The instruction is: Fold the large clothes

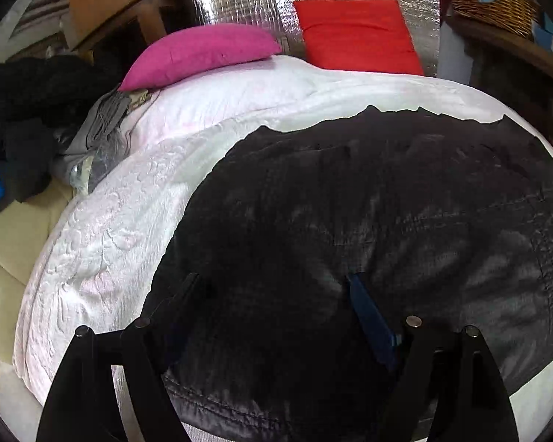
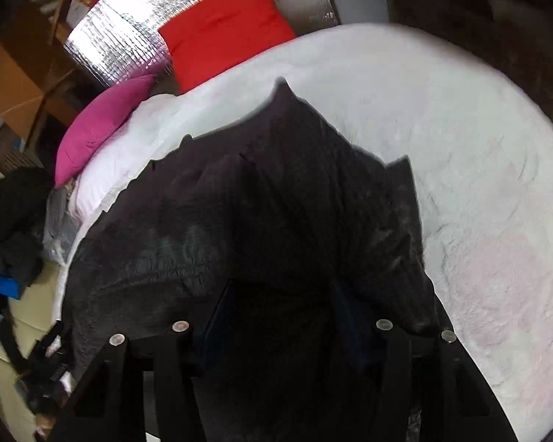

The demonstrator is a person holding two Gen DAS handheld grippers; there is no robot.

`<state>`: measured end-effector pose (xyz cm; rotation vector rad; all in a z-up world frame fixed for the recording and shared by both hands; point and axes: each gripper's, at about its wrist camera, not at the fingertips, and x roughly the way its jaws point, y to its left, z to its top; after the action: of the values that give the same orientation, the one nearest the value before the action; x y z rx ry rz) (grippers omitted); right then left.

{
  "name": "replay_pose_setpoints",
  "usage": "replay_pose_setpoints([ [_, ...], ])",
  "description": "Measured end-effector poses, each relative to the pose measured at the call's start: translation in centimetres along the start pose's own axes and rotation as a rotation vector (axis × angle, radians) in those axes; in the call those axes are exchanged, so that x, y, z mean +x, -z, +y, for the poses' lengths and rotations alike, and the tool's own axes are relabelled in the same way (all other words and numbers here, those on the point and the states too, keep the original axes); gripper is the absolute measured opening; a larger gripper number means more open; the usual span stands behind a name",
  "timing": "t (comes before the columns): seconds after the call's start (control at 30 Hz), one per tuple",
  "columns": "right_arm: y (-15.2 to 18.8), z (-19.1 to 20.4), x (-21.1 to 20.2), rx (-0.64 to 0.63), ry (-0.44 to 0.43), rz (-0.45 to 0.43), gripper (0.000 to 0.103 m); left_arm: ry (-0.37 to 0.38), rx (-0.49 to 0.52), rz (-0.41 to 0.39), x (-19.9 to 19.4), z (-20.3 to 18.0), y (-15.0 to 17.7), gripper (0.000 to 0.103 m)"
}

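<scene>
Black garment point(image 1: 368, 221): spread on white bedspread point(image 1: 103, 243). Your left gripper point(image 1: 272, 283): released, hovering above it. Your right gripper point(image 2: 280, 291): state indeterminable against dark cloth. Risk: single-layer pinch skews your fold.

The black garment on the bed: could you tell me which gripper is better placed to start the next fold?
Probably the left gripper: its open fingers sit by the black garment's hemmed edge. The right gripper hangs mid-cloth.

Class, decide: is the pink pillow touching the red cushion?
Apart. The left wrist view shows the pink pillow ending short of the red cushion, with a strip of silver foil sheet visible between them.
</scene>
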<state>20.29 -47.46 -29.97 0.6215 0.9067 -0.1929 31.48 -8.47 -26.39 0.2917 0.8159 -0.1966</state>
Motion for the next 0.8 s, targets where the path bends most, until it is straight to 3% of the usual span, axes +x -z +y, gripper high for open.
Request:
replay_pose_setpoints([
  [0.07, -0.4, 0.2, -1.0, -0.011, -0.009, -0.018, 0.057, -0.001, 0.011, -0.002, -0.2, 0.1, -0.1, 0.082],
  [0.2, -1.7, 1.3, -2.7, -0.008, -0.081, -0.141, 0.057, 0.0, -0.004, 0.006, 0.0, 0.2, -0.2, 0.082],
  [0.27, -2.7, 2.2, -2.4, -0.023, -0.055, -0.18, 0.059, -0.009, 0.009, -0.001, 0.0, 0.0, -0.2, 0.082],
  [0.53, -5.5, 0.3, 5.1, 0.066, 0.031, -0.033, 0.059, -0.009, 0.023, -0.011, -0.2, -0.2, 0.0, 0.082],
  [0.7, -5.0, 0.9, 3.3, 0.04, 0.043, -0.058, 0.059, -0.01, 0.028, -0.013, -0.4, -0.3, 0.1, 0.082],
  [0.8, -4.3, 2.9, 1.7, -0.016, -0.032, -0.094, 0.059, -0.012, 0.025, -0.013, -0.4, -0.2, 0.1, 0.082],
])
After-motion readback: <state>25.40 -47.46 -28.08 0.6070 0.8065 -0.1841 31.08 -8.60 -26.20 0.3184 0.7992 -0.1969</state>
